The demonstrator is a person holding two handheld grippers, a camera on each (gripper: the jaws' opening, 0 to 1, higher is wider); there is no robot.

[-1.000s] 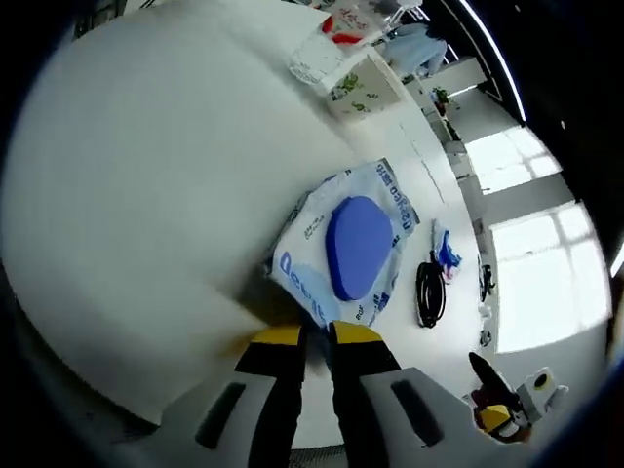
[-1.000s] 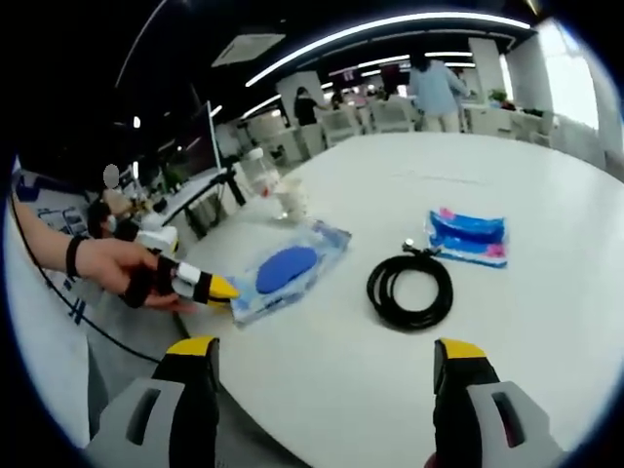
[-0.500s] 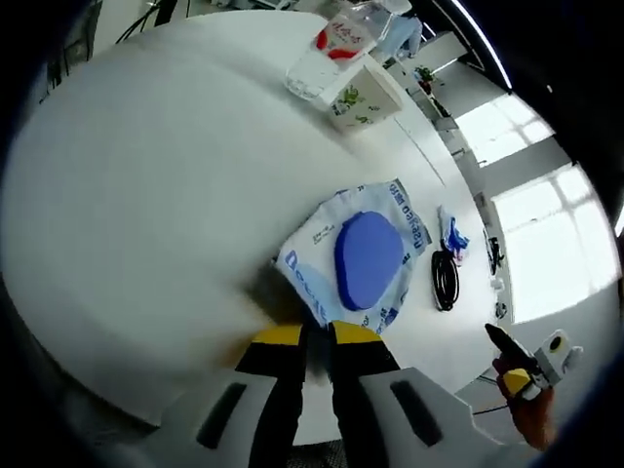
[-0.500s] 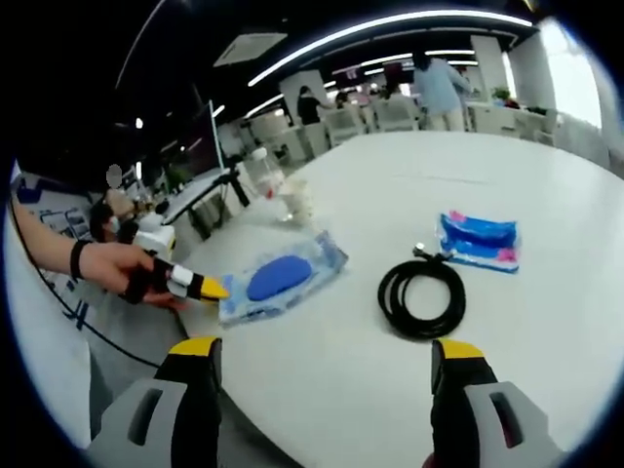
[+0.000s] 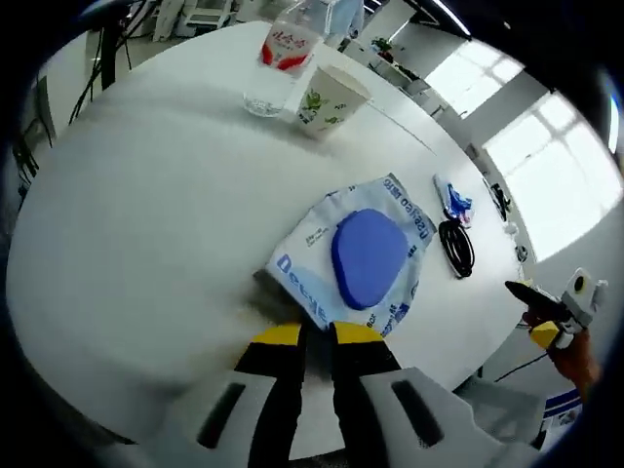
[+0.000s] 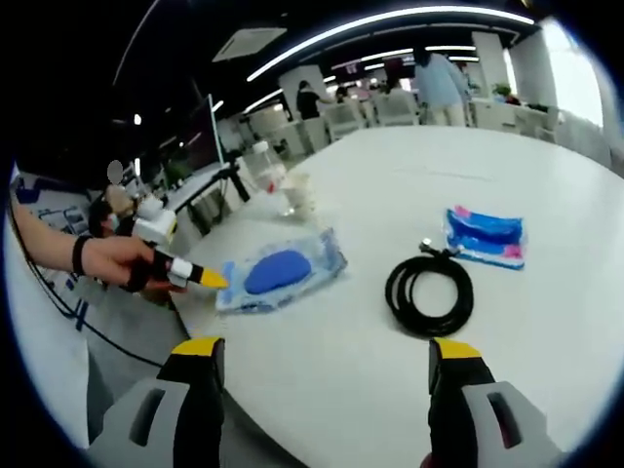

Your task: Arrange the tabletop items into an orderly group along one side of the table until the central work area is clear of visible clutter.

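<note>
The wipes pack (image 5: 359,255), a clear-and-blue packet with a blue oval lid, lies flat near the table's (image 5: 146,224) edge, and I have its near corner pinched between the jaws of my left gripper (image 5: 318,335), which are drawn together to a narrow slit on the wrapper. From that grip the pack runs straight ahead, its long axis more or less in line with the jaws, pointing toward the paper cup (image 5: 330,98) and the clear water bottle (image 5: 278,54) standing together at the far side. In the right gripper view the same pack (image 6: 278,274) sits to the left with the left gripper (image 6: 200,278) at its end, while my right gripper (image 6: 317,353) hangs over bare table with its jaws wide apart and nothing between them. The coiled black cable (image 6: 430,297) lies just ahead of the right jaws, with the small blue-and-pink packet (image 6: 486,237) a little beyond it, apart from the coil. So I judge the left hand owns the pack and can slide it lengthwise toward the cup and bottle, while the right is the nearer hand for the cable.
</note>
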